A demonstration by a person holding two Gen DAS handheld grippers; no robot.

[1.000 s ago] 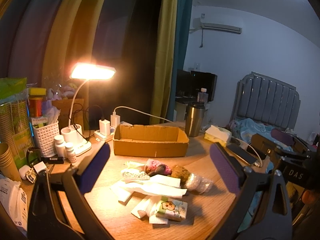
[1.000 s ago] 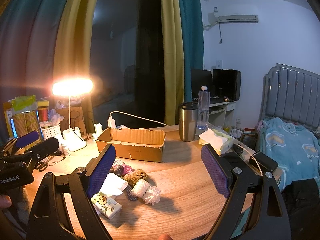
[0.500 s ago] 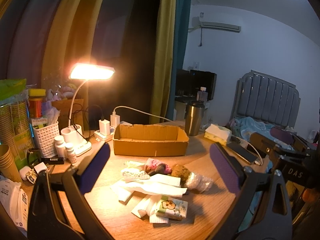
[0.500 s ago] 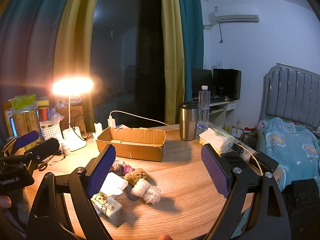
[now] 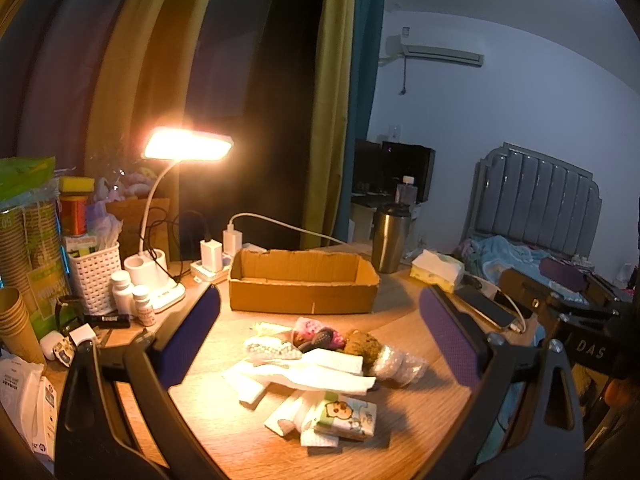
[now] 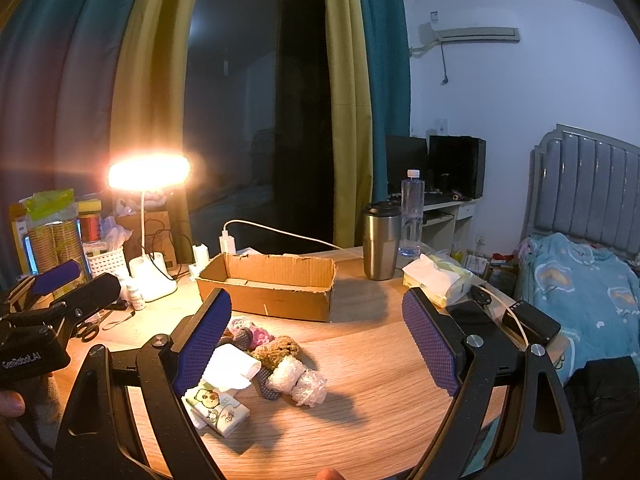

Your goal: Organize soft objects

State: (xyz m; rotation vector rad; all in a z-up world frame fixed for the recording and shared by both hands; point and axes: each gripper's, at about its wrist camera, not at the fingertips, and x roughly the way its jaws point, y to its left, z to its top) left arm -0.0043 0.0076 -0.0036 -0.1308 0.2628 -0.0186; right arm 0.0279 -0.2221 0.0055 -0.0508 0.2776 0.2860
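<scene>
Left wrist view: above counter [image 5: 420,420], facing cardboard box [image 5: 304,286] and window, near. Right wrist view: same height, further right, same heading. Shared: box, desk lamp [image 6: 149,172], steel tumbler [image 6: 381,246].

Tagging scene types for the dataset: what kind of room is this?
Most likely a bedroom with a desk in it. A bed with a padded grey headboard and blue bedding stands beside the wooden table, a wall air conditioner hangs above, and a lit desk lamp stands before the curtains.

Your right gripper [image 6: 316,340] hangs spread wide over the soft pile [image 6: 276,364], near the cardboard box [image 6: 272,284].
</scene>
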